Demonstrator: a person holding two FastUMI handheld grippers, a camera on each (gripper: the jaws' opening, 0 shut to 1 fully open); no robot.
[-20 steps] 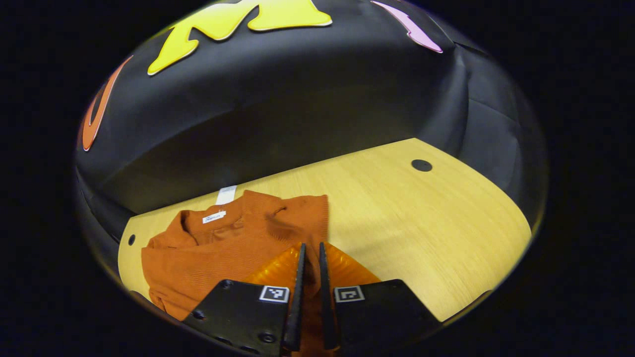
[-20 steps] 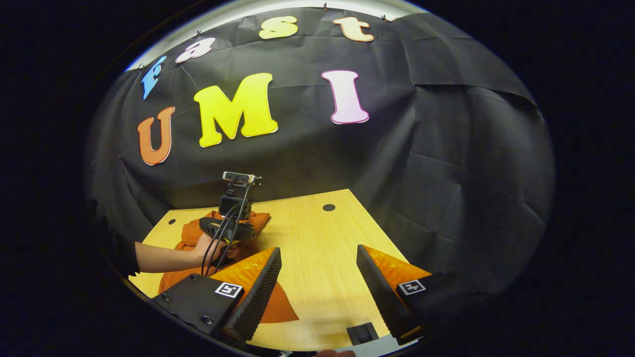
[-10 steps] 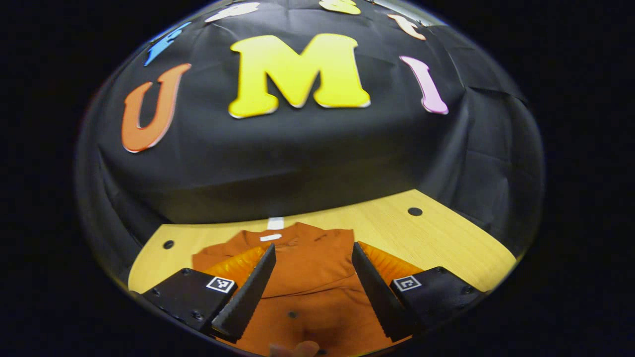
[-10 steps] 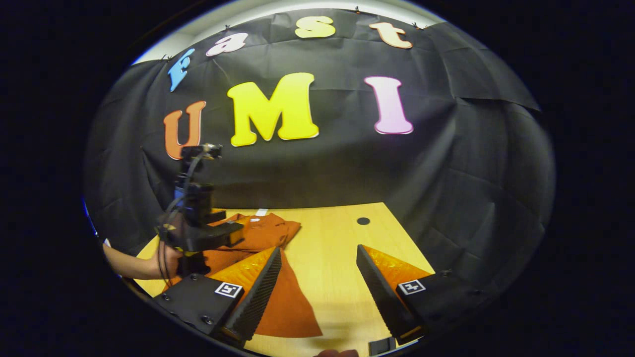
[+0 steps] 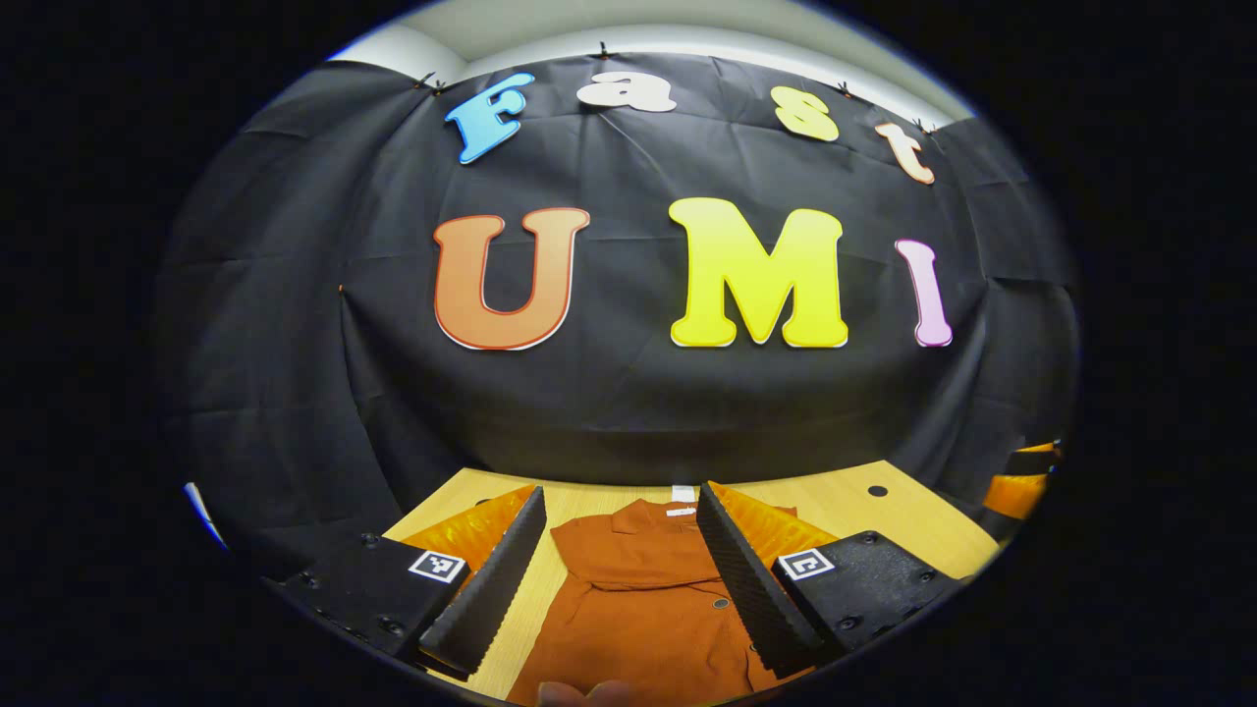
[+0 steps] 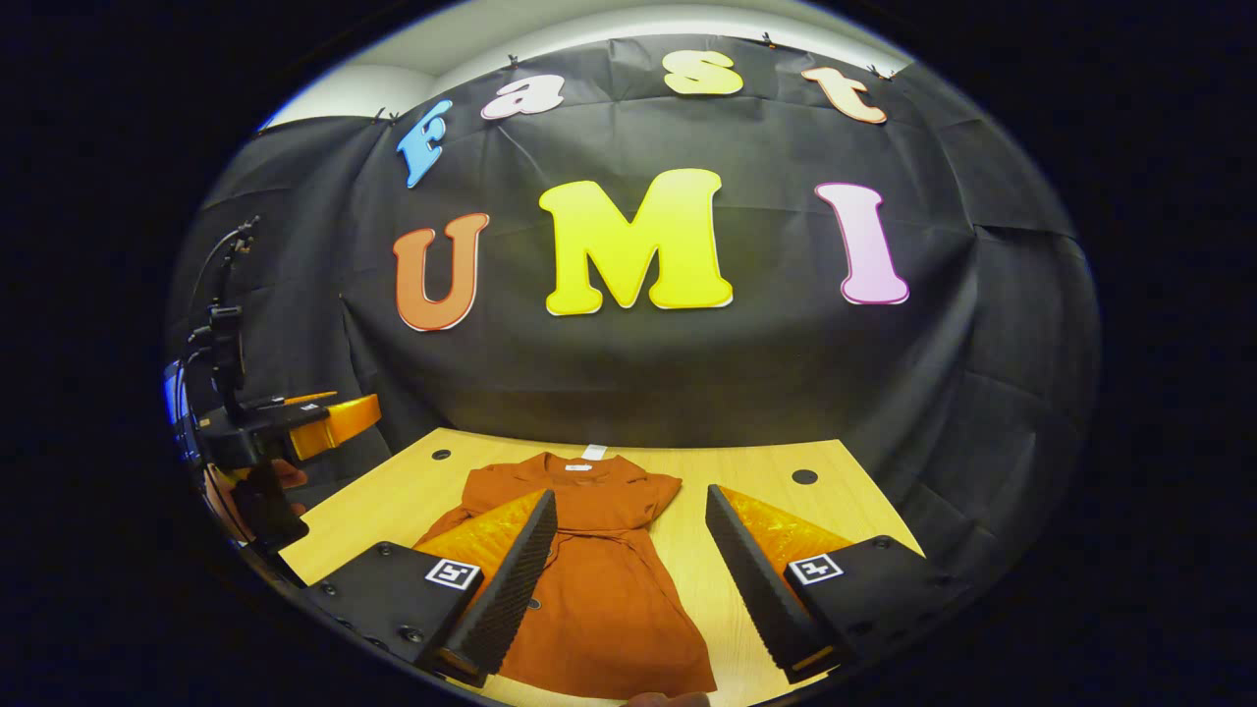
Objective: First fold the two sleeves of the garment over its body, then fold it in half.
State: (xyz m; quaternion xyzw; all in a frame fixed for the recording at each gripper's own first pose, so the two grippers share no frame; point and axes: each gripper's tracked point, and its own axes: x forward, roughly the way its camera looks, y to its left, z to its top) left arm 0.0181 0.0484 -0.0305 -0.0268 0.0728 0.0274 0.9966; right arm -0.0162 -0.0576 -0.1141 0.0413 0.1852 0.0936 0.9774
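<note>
In the left gripper view, the left tool [image 5: 621, 560] is hanging with its fingers spread wide and nothing between them. The orange garment [image 5: 648, 599] is lying flat on the counter [image 5: 913, 516] directly ahead and below, framed by the two fingers. Its collar is pointing toward the far wall and its hem is running back toward the near edge, so its long axis is lining up with the tool's own forward direction. At the right rim the right tool [image 5: 1021, 481] is peeking in, well apart from the cloth.

In the right gripper view, the right tool [image 6: 630, 570] is likewise gaping, gripping nothing. The garment [image 6: 599, 589] is sitting ahead and slightly to the tool's left, collar far, hem near. The sleeves seem to be resting over the body, though I cannot be sure. The left tool [image 6: 324, 417] is hovering off the counter's [image 6: 766, 491] left edge, raised. The half fold probably comes next; both tools are sitting closest to the hem.
</note>
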